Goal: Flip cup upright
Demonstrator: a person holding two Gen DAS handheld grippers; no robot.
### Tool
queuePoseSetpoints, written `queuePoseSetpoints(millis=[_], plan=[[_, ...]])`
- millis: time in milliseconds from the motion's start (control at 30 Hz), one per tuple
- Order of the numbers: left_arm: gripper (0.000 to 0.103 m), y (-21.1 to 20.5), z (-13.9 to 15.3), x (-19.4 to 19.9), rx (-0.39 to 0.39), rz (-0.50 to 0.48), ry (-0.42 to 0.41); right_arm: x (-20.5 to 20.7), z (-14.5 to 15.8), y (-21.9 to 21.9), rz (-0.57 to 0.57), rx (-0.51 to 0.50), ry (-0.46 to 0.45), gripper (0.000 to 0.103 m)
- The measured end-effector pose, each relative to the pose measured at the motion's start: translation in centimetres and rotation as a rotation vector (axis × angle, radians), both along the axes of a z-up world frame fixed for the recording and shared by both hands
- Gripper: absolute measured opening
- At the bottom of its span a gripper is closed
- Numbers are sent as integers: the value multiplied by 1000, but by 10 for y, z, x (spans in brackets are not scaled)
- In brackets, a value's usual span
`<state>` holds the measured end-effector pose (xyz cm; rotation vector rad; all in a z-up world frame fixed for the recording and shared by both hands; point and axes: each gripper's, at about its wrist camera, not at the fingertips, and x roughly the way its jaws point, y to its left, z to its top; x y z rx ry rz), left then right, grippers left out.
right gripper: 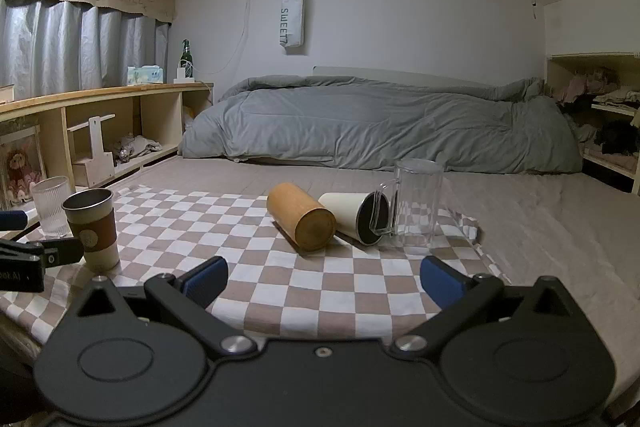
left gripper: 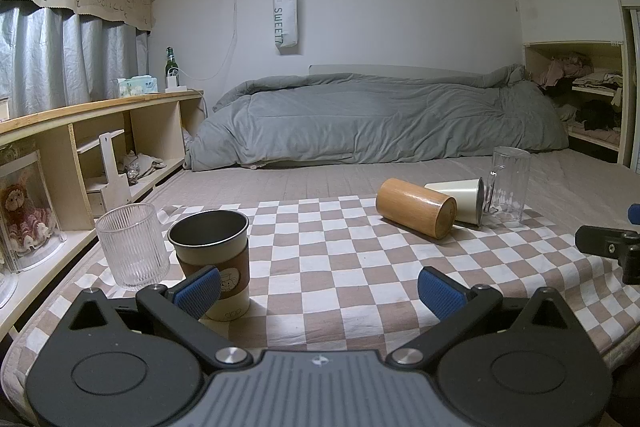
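Both the left hand-held gripper (left gripper: 318, 293) and the right hand-held gripper (right gripper: 324, 281) hover low over the checkered cloth (right gripper: 280, 267) on the bed (right gripper: 540, 219), jaws spread wide and released, grasping nothing. Ahead of the right one the wooden cup (right gripper: 301, 215) and cream cup (right gripper: 354, 217) lie on their sides, touching, the clear glass mug (right gripper: 416, 203) standing just beside them near the cloth's far right edge. The sleeved metal cup (left gripper: 212, 259) and ribbed glass (left gripper: 132, 245) stand upright by the left gripper's left finger, open cloth between the two groups.

On the cloth (right gripper: 280, 283): tumbler (right gripper: 50, 205) and sleeved cup (right gripper: 94, 227) left; wooden cup (right gripper: 300, 221), cream cup (right gripper: 352, 217), mug (right gripper: 414, 205) right.
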<state>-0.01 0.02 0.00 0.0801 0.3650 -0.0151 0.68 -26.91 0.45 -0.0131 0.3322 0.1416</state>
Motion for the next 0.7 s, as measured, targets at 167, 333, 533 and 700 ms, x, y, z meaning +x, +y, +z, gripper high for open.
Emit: queuePoseSetpoints(millis=[167,333,533,700], plan=[[103,0,0,0,0,0,-1,0,0,0,0,0,-1,103],[103,0,0,0,0,-1,0,-1,0,1,1,-2,-1,103],[103,0,0,0,0,0,-1,-1,0,3,1,-2,-1,103],[103,0,0,0,0,0,-1,-1,1,1,1,-2,-1,103]])
